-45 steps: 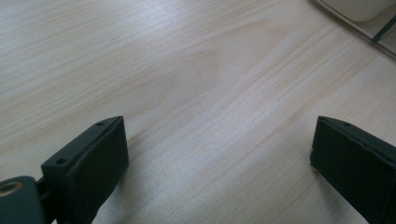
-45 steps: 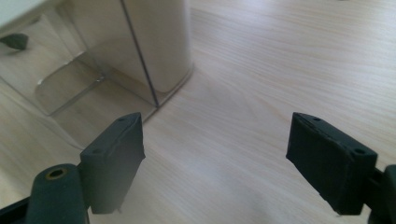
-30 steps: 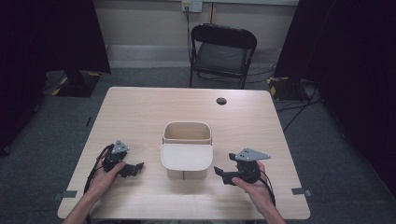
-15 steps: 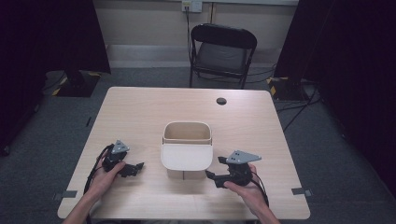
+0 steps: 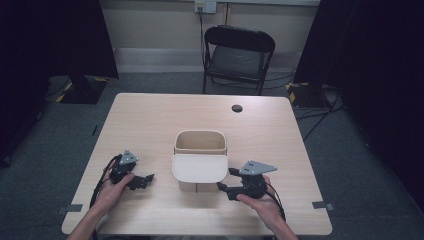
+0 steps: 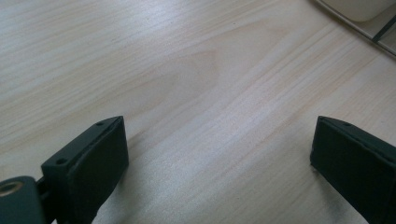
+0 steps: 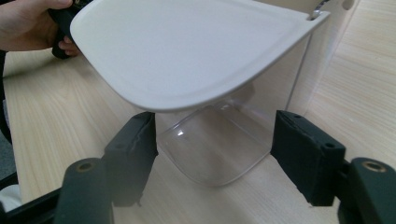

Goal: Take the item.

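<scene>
At the near edge of the desk (image 5: 150, 125), person's two forearms come in from the bottom, one gripper in each hand. Left gripper (image 5: 145, 180) rests on the wood at the left, well apart from the bin, pointing toward it. Its fingers (image 6: 93, 158) stand wide apart over bare wood, nothing between them; a corner of the bin's base shows at the top right of the left gripper view.

Right gripper (image 5: 226, 180) sits just right of the bin's front, aimed at its lower part. Its fingers (image 7: 133, 149) have just been closing and now stand partly apart. Right gripper view: the clear plastic base piece (image 7: 217, 149) under the lid sits between the two fingers, but neither pad presses on it, gaps on both sides. So not gripping.

Bin (image 5: 200, 155) is mid-desk, slightly toward the near side, upright, beige, open at the top at the back. Its white lid (image 5: 199, 169) slopes forward and down over the front, overhanging the clear piece.

Further out on the desk, a small dark round cap (image 5: 237, 108) near the far edge, well apart from the bin. Beyond the desk, a black folding chair (image 5: 239, 57) faces it, against a pale wall with dark curtains either side.
</scene>
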`<control>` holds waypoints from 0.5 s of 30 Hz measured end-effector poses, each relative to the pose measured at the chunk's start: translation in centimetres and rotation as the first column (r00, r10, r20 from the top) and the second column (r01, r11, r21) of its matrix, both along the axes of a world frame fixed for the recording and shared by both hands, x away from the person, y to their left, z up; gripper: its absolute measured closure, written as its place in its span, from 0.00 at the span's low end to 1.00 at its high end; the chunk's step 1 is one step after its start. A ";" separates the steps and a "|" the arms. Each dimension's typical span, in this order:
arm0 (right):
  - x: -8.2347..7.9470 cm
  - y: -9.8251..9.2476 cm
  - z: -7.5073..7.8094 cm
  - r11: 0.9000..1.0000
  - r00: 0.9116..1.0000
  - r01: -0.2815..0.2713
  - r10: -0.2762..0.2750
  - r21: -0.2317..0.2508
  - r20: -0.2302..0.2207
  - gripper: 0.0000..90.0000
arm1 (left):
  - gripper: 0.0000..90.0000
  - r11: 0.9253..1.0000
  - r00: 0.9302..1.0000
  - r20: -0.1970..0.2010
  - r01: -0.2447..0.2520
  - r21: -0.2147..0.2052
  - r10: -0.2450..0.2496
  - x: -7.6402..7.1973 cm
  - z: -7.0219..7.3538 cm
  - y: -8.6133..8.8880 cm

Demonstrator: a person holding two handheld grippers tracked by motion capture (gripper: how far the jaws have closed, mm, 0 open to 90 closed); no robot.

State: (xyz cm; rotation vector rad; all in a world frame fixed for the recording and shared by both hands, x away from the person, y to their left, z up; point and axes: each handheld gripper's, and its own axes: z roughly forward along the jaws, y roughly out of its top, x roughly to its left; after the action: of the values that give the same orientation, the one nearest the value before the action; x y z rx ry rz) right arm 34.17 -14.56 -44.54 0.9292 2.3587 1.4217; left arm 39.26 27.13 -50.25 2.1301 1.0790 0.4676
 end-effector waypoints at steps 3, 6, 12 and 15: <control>0.0 0.1 0.1 1.000 1.000 -0.002 0.002 0.003 0.011 0.37 | 0.04 1.000 1.000 0.000 0.000 -0.001 0.000 0.0 0.0 0.0; 0.0 0.1 0.3 1.000 1.000 -0.009 0.009 0.014 0.018 0.39 | 0.04 1.000 1.000 0.000 0.000 -0.001 0.000 0.0 0.0 0.0; 0.0 0.2 0.3 1.000 0.999 -0.019 0.019 0.020 0.031 0.40 | 0.04 1.000 1.000 0.000 -0.001 -0.001 0.001 0.0 0.0 0.0; -0.1 0.2 0.4 1.000 0.999 -0.020 0.019 0.024 0.037 0.40 | 0.04 1.000 1.000 0.000 -0.001 -0.001 0.001 0.0 0.0 0.0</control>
State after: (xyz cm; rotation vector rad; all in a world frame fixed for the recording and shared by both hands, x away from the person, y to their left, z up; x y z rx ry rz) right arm 34.11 -14.39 -44.10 0.8810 2.3348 1.4649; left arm 39.26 27.13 -50.25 2.1289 1.0798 0.4670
